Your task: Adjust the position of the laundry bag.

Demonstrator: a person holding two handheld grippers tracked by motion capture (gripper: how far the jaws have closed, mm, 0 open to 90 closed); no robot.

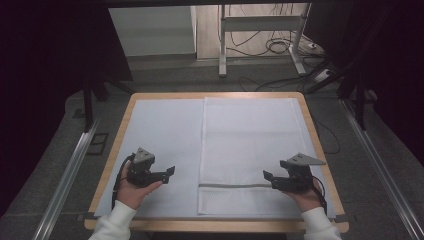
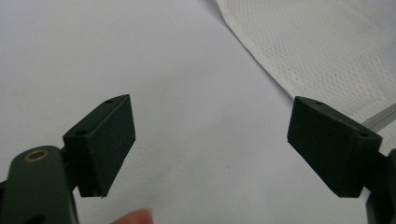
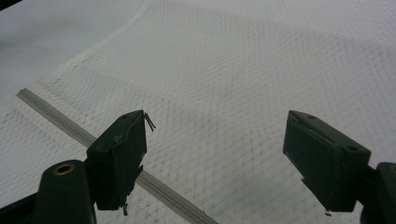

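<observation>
Mesh laundry bag [image 1: 250,150] looks light and floppy, best pinched at its near corners; left tool [image 1: 169,173] and right tool [image 1: 267,177] gape, holding nothing.

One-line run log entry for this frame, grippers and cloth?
left gripper: open, empty, over pale blue table cover | right gripper: open, empty, over white mesh cloth with grey stripe | cloth: flat, untouched

At the lower left of the high view, the left hand [image 1: 131,189] holds the left gripper [image 1: 170,172], jaws wide apart and empty. At the lower right, the right hand [image 1: 306,196] holds the right gripper [image 1: 268,177], likewise agape, both pointing inward.
</observation>
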